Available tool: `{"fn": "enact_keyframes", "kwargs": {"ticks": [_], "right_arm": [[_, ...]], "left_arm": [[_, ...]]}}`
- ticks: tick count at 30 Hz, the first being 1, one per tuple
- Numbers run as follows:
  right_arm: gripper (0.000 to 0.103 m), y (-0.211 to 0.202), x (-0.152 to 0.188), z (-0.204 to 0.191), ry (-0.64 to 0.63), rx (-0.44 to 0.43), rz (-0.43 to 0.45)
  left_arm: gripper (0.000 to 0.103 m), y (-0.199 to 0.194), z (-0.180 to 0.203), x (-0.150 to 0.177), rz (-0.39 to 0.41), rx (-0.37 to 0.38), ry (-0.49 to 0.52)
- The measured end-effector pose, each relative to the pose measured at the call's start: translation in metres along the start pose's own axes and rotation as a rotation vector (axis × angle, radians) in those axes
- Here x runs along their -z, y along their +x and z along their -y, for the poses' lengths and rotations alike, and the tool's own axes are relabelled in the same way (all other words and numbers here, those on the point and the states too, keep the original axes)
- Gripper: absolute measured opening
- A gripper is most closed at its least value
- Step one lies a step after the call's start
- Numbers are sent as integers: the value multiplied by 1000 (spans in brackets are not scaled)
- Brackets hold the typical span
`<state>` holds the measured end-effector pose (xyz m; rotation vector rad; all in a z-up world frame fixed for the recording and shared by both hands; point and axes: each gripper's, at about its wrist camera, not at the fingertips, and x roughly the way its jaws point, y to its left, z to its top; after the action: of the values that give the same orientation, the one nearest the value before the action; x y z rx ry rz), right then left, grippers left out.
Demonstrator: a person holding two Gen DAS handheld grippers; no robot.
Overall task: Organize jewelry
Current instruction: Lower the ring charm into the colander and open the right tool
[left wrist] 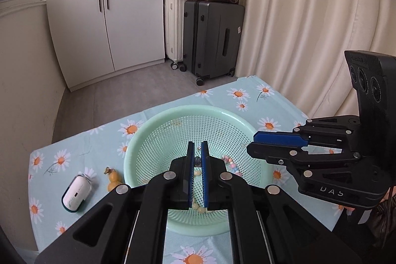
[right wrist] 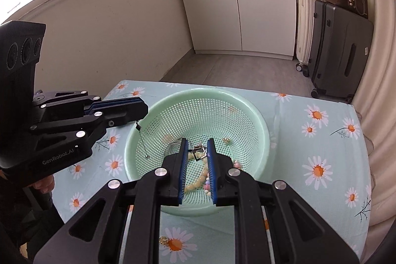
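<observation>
A mint-green mesh basket (left wrist: 138, 137) (right wrist: 257, 120) stands on the daisy tablecloth. In it lie a cream bead bracelet (right wrist: 198, 179), a pastel bead bracelet (left wrist: 232, 166) (right wrist: 207, 186), a square metal pendant (right wrist: 198, 152) and a small gold piece (right wrist: 226, 139). My left gripper (left wrist: 197, 147) (right wrist: 141, 119) is over the basket's left rim, shut on a thin dangling earring (right wrist: 143, 140). My right gripper (right wrist: 196, 144) (left wrist: 252, 141) hovers over the basket, slightly open and empty.
A white case (left wrist: 75, 193) and a yellow gourd charm (left wrist: 112, 178) lie on the cloth left of the basket. A small gold trinket (right wrist: 163, 240) lies near the front edge. Suitcases (left wrist: 212, 41) stand on the floor beyond the table. A curtain hangs at the right.
</observation>
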<state>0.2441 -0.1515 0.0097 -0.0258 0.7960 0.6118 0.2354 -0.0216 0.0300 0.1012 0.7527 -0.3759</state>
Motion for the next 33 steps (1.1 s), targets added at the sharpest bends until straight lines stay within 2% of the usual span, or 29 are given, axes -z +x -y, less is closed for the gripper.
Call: {"fn": "enact_keyframes", "kwargs": {"ticks": [5,10,21,26,27,28,29,30,33], "right_arm": [[17,30,14,14,29,11,-62],[17,44,24,20,38,13,-92],[17,48,27,24,43,12,-102],[18,44,26,24,46,17,-107],[21,42,25,24,45,20,-107],[24,40,25,24,44,22,-106],[32,38,25,24,43,26,-102],[34,35,25,24,44,23,-94],[34,27,25,25,50,43,-80]], "left_arm": [[4,34,-10,14,-75,0,-42],[4,53,-16,24,-135,-36,-26],[6,64,-24,39,-190,-11,-64],[7,58,-26,39,-190,-36,-74],[11,55,-27,38,-186,-37,-78],[22,52,-27,38,-181,-35,-83],[28,48,-27,37,-172,-36,-84],[36,43,-27,36,-158,-41,-83],[40,28,-25,36,-131,-40,-80]]}}
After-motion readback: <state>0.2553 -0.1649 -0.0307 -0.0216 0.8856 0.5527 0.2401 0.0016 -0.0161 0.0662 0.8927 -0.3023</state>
